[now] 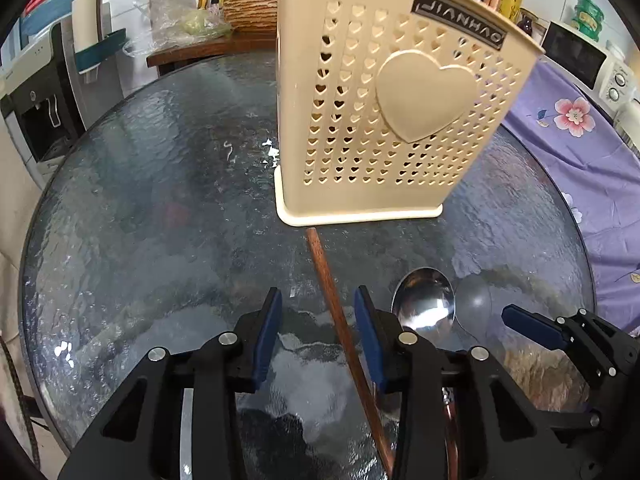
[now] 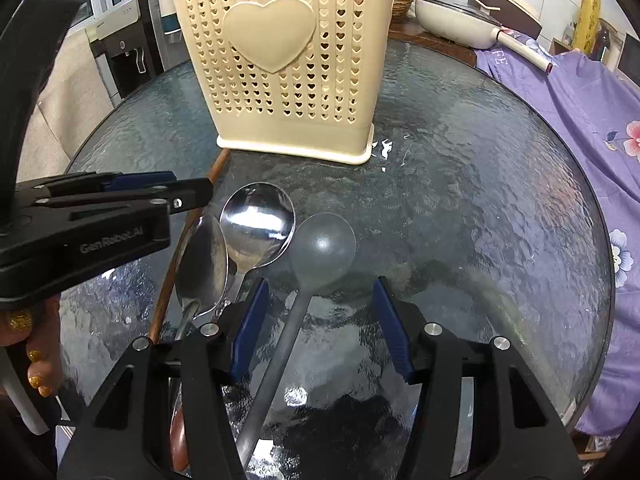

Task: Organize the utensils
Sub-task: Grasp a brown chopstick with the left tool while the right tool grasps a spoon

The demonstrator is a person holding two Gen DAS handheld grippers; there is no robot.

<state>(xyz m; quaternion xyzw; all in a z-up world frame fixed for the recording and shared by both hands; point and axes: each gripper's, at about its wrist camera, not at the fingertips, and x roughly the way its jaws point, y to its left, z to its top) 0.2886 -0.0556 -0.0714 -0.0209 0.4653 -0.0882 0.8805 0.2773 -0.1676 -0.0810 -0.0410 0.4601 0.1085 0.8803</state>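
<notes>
Glass table bears perforated plastic holder.

I read "JIANHAO" on a dark label along the cream utensil holder rim, and "GenRobot.AI" on my left tool.

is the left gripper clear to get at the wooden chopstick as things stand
Probably yes. The wooden chopstick already lies between the open pads of the left gripper, nothing on top of it. The metal spoon sits just outside the right-hand pad.
</notes>
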